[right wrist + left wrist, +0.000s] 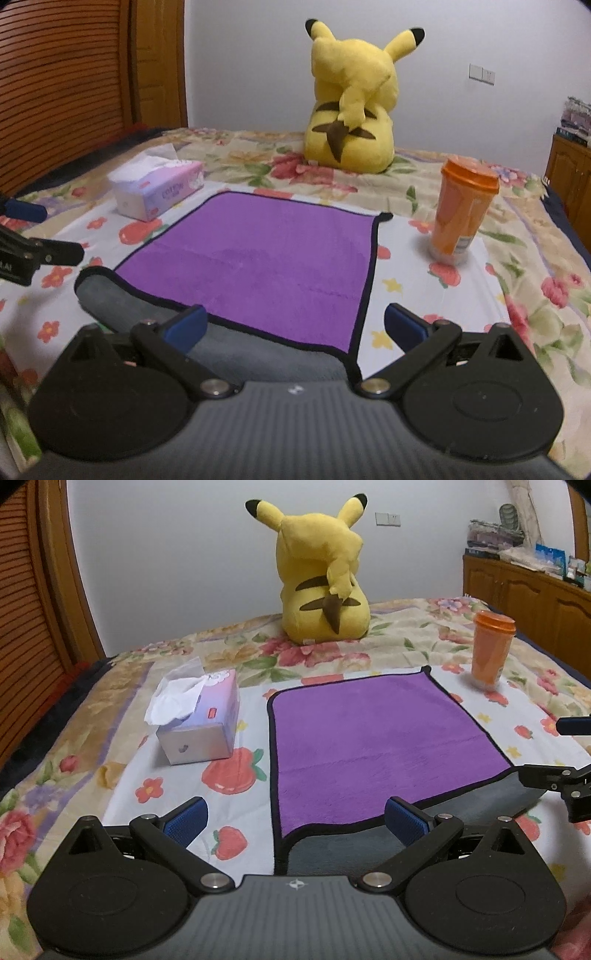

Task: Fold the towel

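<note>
Left wrist view: bed (406,642) with floral cover fills the frame; wooden slatted panel along its left side, wooden cabinet (524,590) past its right edge. Bare cover lies on all sides of the towel (369,738), widest on the near left. Plush toy (325,579) sits upright at the far side, back to the camera, well apart from the towel. Towel lies flat mid-bed, purple face up, black piping; its near edge is turned over, showing a grey underside (351,849). Tissue box (199,720) just left of the towel, not touching. Orange lidded cup (491,650) upright near the far right corner, apart from it.

Left hand-held gripper (295,816): fingers spread wide, nothing between them, poised over the near left corner. Right hand-held gripper (295,328): likewise released, over the near right corner; this view is slightly blurred. Contact between blue pads (184,328) and cloth cannot be told. Each tool appears cut off at the other view's edge.
</note>
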A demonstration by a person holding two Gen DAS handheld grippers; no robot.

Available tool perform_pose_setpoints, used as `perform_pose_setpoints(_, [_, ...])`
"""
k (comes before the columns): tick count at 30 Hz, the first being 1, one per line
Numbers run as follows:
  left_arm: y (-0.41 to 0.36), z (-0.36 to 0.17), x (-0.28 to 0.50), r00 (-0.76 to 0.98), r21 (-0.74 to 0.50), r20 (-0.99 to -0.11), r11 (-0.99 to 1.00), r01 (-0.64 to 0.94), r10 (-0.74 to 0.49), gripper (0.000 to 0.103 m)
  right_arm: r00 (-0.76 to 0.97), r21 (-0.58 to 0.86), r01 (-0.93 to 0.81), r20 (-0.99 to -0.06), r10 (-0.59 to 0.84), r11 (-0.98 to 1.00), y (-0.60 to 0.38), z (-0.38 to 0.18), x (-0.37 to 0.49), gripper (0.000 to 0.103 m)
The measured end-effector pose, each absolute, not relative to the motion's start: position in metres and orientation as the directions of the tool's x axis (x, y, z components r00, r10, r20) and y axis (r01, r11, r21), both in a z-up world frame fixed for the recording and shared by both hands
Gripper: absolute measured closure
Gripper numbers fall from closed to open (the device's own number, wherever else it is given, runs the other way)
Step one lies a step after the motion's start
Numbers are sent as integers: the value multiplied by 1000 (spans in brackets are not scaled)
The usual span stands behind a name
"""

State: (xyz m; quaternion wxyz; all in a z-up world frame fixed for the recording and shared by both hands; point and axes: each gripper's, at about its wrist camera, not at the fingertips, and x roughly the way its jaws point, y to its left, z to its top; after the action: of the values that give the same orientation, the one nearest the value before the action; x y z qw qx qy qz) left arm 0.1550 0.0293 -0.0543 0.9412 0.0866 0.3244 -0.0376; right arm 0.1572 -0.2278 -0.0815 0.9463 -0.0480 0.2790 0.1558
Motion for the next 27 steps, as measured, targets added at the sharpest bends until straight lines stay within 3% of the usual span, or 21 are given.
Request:
perform_pose_setpoints(4, [37, -60, 163, 766, 119, -643, 985, 127, -21, 0, 770, 13, -320, -579, 267, 947, -231, -88, 164, 11])
perform_pose_setpoints(16, [47, -72, 178, 723, 85, -690, 987, 137, -41, 2, 705, 53, -316, -655, 272, 947, -238, -106, 179, 12])
perform_pose_setpoints(23, [53, -85, 188, 675, 40, -734, 988, 147, -71, 10, 665, 89, -309, -692, 282, 947, -243, -115, 188, 15])
perform_pose_setpoints(27, [54, -92, 191, 647, 20, -758, 988, 155, -86, 20, 646, 104, -306, -707, 287, 946, -243, -118, 191, 19])
